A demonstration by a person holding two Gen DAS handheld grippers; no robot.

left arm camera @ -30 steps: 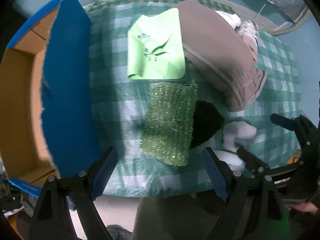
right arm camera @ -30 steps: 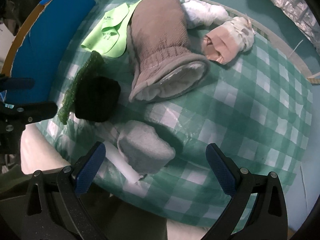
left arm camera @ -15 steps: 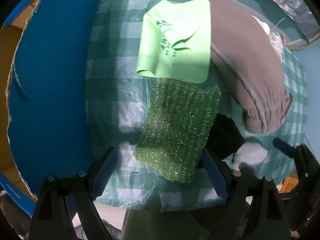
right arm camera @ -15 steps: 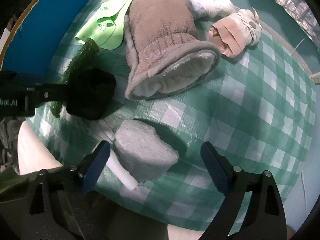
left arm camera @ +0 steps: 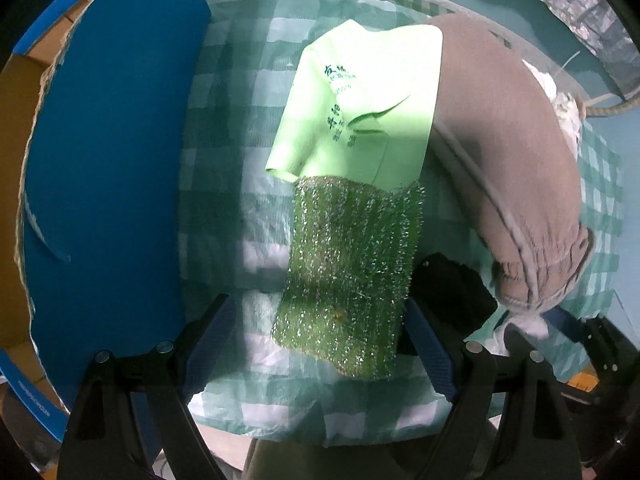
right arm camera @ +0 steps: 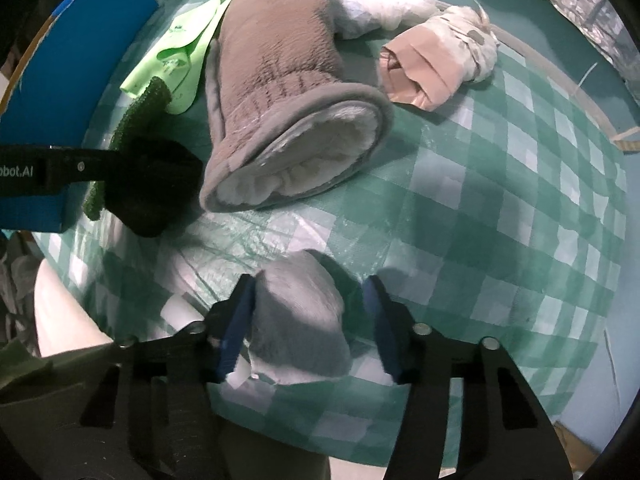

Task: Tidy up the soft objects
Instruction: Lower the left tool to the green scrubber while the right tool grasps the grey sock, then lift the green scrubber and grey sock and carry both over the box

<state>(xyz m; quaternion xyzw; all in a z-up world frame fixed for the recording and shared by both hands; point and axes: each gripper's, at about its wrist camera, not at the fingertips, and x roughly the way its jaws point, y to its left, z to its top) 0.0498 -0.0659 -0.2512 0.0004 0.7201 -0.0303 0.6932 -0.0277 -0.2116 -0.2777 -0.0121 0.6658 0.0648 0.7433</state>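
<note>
1. Left wrist view: the green scrubber [left arm camera: 352, 276] lies flat on the checked cloth [left arm camera: 224, 184], its near end between the fingers of the left gripper [left arm camera: 320, 344]. The jaws are spread wide. The right pad seems to be at the scrubber's right edge, though I cannot tell if it touches; the left pad stands clear of it. A lime cloth [left arm camera: 360, 100] lies just beyond the scrubber, a brown mitt [left arm camera: 516, 152] to the right, a black item [left arm camera: 452, 292] at the scrubber's right edge, and a blue box [left arm camera: 104, 168] to the left.

2. Right wrist view: a grey pad [right arm camera: 300, 316] lies on the checked cloth between the fingers of the right gripper [right arm camera: 308, 324]. The jaws have just been closing and are half-spread. The left pad is against the grey pad's side; the right pad is still apart from it. Far off lie the brown mitt, a white bundle [right arm camera: 384, 0] and a beige roll [right arm camera: 424, 68].
</note>
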